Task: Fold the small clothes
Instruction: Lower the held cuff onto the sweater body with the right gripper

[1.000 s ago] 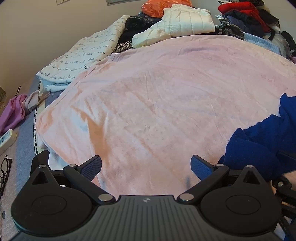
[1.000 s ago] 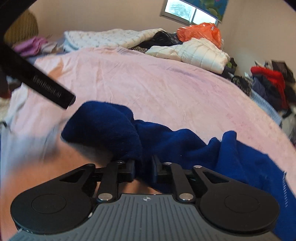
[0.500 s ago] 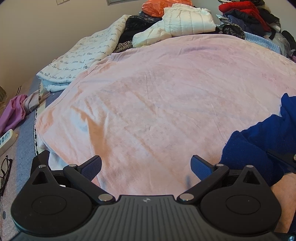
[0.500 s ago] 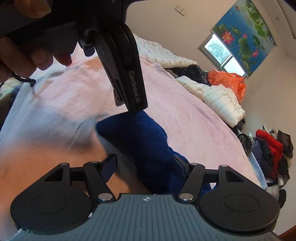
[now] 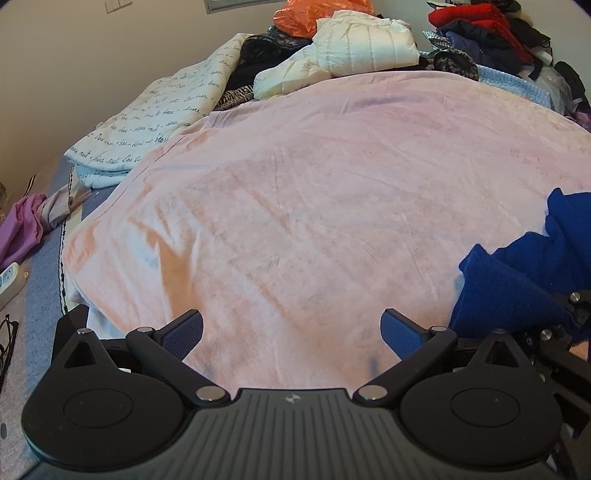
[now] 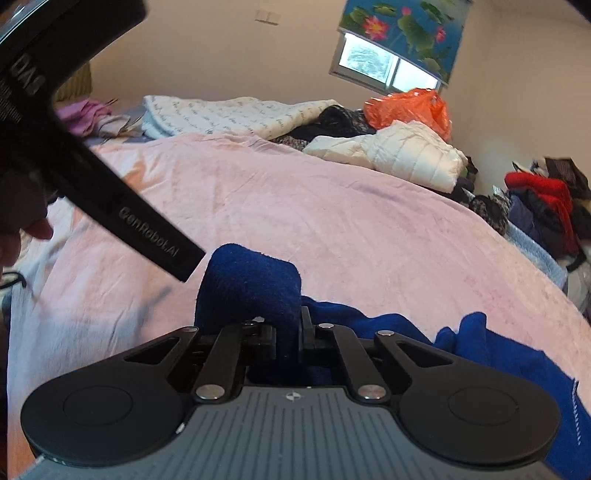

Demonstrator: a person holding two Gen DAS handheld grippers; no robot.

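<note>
A dark blue fleece garment lies bunched on the pink blanket of the bed. My right gripper is shut on a fold of it and holds the fold raised above the blanket. The rest of the garment trails to the right. In the left wrist view the blue garment sits at the right edge. My left gripper is open and empty, low over the pink blanket, to the left of the garment. The left gripper's body shows at the upper left of the right wrist view.
At the far end of the bed lie a white puffer jacket, an orange bag, a script-print quilt and a heap of red and dark clothes. A purple cloth and a power strip lie at the left.
My right gripper opened half a second ago and has shut again on a fold of the blue garment, which is now lifted. The left gripper stays open and nearly still.
</note>
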